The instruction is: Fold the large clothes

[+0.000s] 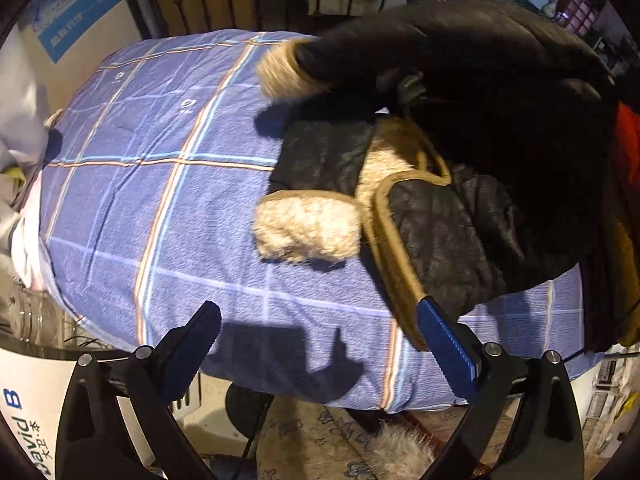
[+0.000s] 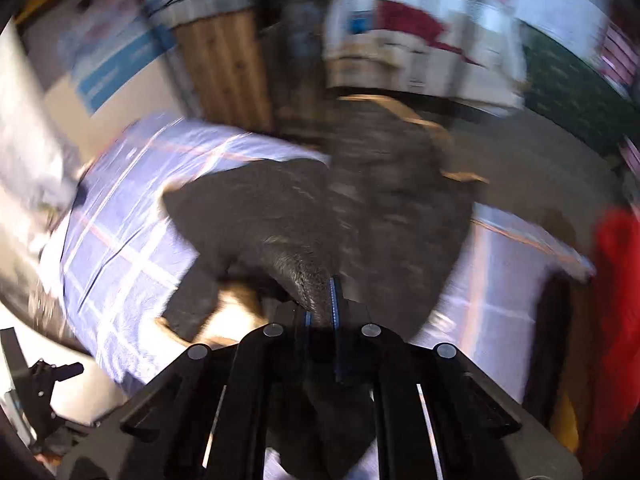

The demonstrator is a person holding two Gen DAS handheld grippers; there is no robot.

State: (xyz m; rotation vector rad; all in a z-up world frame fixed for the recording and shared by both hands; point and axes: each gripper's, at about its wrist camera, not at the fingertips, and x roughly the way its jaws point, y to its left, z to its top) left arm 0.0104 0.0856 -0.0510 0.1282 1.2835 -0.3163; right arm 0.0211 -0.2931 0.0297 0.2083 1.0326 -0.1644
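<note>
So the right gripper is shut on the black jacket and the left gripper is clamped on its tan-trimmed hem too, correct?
Not quite. In the left wrist view the left gripper is open over the blue plaid sheet, gripping nothing. The right gripper is indeed shut on the black jacket.
</note>
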